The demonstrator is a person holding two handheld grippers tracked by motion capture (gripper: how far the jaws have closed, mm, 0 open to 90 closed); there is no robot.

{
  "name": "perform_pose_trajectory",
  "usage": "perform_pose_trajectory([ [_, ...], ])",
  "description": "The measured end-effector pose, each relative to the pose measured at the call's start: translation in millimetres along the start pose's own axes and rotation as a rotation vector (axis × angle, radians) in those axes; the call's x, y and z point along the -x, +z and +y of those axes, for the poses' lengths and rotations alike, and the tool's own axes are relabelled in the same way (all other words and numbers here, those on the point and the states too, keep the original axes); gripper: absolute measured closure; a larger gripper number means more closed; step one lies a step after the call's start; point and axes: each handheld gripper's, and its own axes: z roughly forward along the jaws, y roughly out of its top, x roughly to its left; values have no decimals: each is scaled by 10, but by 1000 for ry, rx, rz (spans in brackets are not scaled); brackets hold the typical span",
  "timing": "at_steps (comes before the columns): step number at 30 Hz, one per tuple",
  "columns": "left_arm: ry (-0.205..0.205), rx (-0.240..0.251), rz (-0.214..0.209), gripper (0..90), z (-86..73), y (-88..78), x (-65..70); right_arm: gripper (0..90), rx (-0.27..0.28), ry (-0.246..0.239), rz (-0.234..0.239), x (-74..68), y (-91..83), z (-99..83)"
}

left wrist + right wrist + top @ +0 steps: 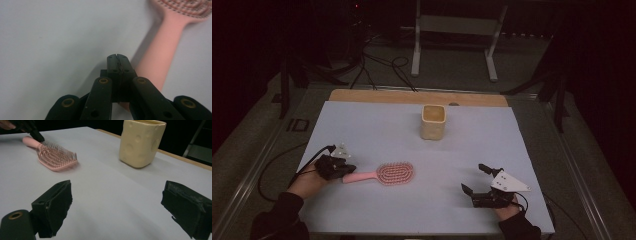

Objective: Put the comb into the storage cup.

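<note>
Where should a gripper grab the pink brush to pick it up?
Probably by the handle. It is a slim straight bar lying flat, narrow enough to fit between the jaws. It points toward the left gripper, so come from that side, from above. The brush head is wide and bristly, harder to pinch.

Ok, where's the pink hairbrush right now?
In the high view, the pink hairbrush lies flat on the white table cover, left of centre, handle at the left hand-held gripper, in front of the cream cup.

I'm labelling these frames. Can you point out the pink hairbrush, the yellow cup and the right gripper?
pink hairbrush (395, 173), high view, bristle head
yellow cup (141, 143), right gripper view, front wall
right gripper (472, 178), high view, gap between its open jaws
</note>
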Motion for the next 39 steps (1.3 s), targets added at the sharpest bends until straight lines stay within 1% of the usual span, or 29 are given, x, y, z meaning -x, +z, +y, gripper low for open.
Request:
perform_pose_trajectory([
  [1,2,-2,-11,899,-9,-7,26,92,-3,-3,-2,-4,4,-2],
  [2,15,2,-8,899,-17,-18,58,92,-5,-7,-3,-3,2,-3],
  [3,22,-1,-15,899,-21,-26,90,92,-1,-4,-3,0,-1,-1],
  [7,46,-33,-33,899,-20,-63,181,92,-2,-1,-8,4,-5,1],
  [8,53,-38,-31,899,-21,-71,201,92,-1,-4,-7,1,-4,2],
  [9,50,-39,-41,899,-23,-77,217,92,-1,-7,-6,3,-4,4],
  [12,59,-45,-58,899,-32,-91,276,92,-2,-5,-7,-4,1,3],
  [14,72,-47,-64,899,-31,-97,318,92,-4,-10,-8,-5,0,4],
  [17,82,-52,-77,899,-23,-99,386,92,-3,-3,-7,0,-1,4],
  [18,84,-52,-87,899,-21,-98,409,92,-5,-6,-7,-3,0,2],
  [19,90,-55,-87,899,-16,-98,428,92,-7,-9,-8,-7,0,3],
  [27,102,-56,-123,898,-28,-96,570,92,-4,-7,-7,-6,1,6],
  [28,100,-54,-121,898,-30,-96,584,92,-5,-8,-6,-4,3,5],
  [32,101,-58,-138,898,-32,-97,620,92,-9,-10,-4,-15,2,7],
  [35,101,-58,-138,898,-34,-100,659,92,-6,-7,-4,-9,2,4],
  [39,120,-61,-154,898,-32,-109,723,92,-7,-6,-4,-6,6,5],
])
